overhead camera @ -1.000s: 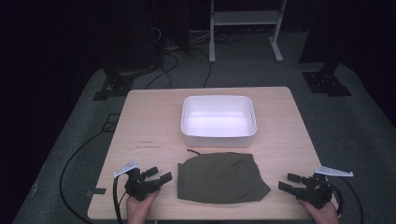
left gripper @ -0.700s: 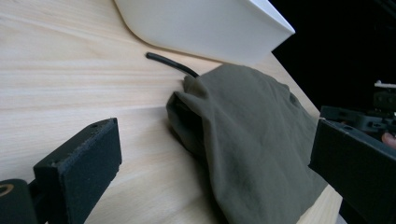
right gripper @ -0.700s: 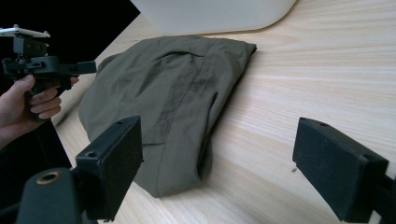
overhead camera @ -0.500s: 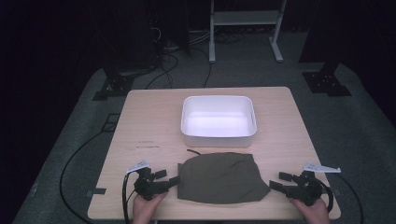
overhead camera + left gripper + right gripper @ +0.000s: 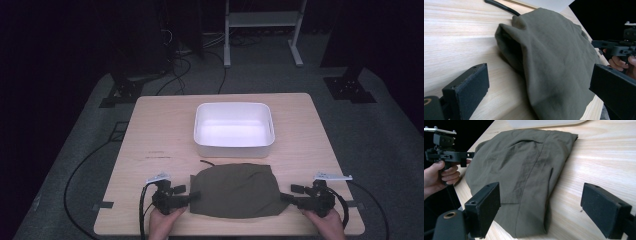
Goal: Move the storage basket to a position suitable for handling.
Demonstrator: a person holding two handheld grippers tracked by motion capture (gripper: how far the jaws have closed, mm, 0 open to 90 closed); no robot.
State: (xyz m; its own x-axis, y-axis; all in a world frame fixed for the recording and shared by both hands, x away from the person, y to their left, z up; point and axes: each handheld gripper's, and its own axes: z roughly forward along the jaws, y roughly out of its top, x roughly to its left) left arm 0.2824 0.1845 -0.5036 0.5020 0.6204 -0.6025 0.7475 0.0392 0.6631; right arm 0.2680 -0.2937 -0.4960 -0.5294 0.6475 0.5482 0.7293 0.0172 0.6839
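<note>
Now, with both grippers wide open and empty, slide your left gripper (image 5: 186, 196) and right gripper (image 5: 289, 194) under the cloth (image 5: 235, 190) edges at 9 and 3 o'clock before closing.

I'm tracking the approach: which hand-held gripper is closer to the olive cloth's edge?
The left hand-held gripper: from above its jaws reach the olive cloth. The right hand-held gripper is open just off the cloth's other edge.

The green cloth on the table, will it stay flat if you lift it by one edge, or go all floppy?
Probably floppy: the green cloth lies in soft folds and creases, so it would likely droop from whichever edge is lifted. It looks thin, so probably light. Pushed across the wooden table, it would more likely bunch up than slide as one piece.
</note>
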